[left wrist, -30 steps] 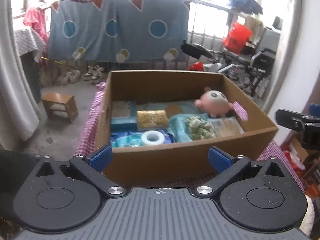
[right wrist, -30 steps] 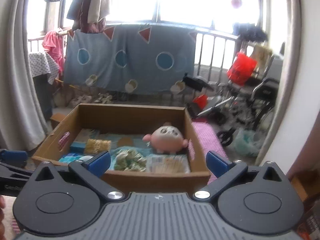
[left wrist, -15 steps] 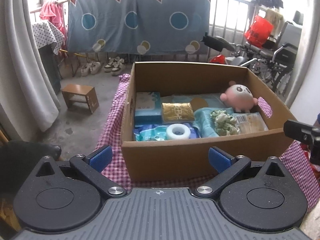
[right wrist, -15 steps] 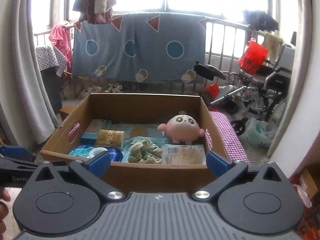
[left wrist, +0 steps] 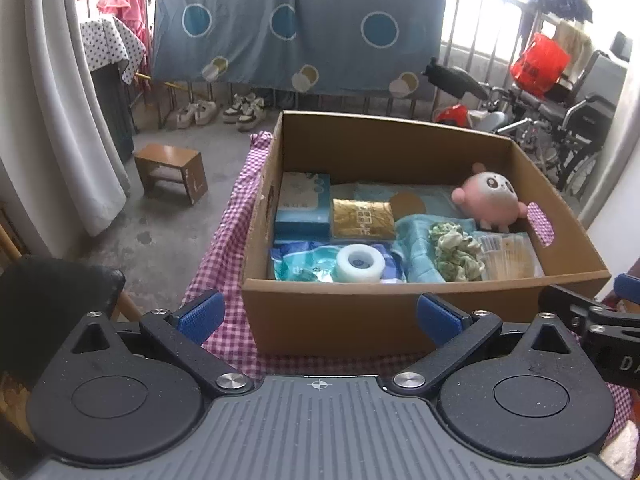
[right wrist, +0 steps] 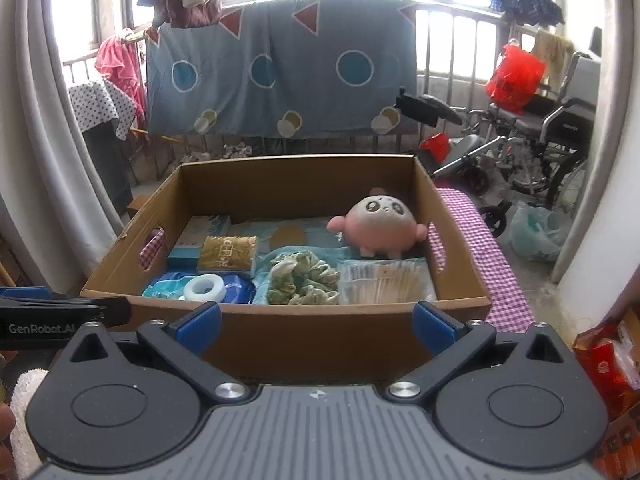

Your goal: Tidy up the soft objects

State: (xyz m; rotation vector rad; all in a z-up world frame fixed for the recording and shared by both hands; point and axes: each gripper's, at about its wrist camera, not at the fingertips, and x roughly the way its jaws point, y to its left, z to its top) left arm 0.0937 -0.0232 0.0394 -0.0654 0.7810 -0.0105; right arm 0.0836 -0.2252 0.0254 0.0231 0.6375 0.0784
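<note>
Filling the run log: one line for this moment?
left gripper: open, empty | right gripper: open, empty | cardboard box: ahead | pink plush: untouched, far right corner

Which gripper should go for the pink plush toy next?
Probably the right gripper: the plush sits in the box's far right corner, on its side. The left gripper faces the tape end. Both are open and empty.

— What carries everything?
— A bench draped in a purple checked cloth (left wrist: 224, 256).
— And on it?
— An open cardboard box (left wrist: 332, 316), sitting directly on the cloth.
</note>
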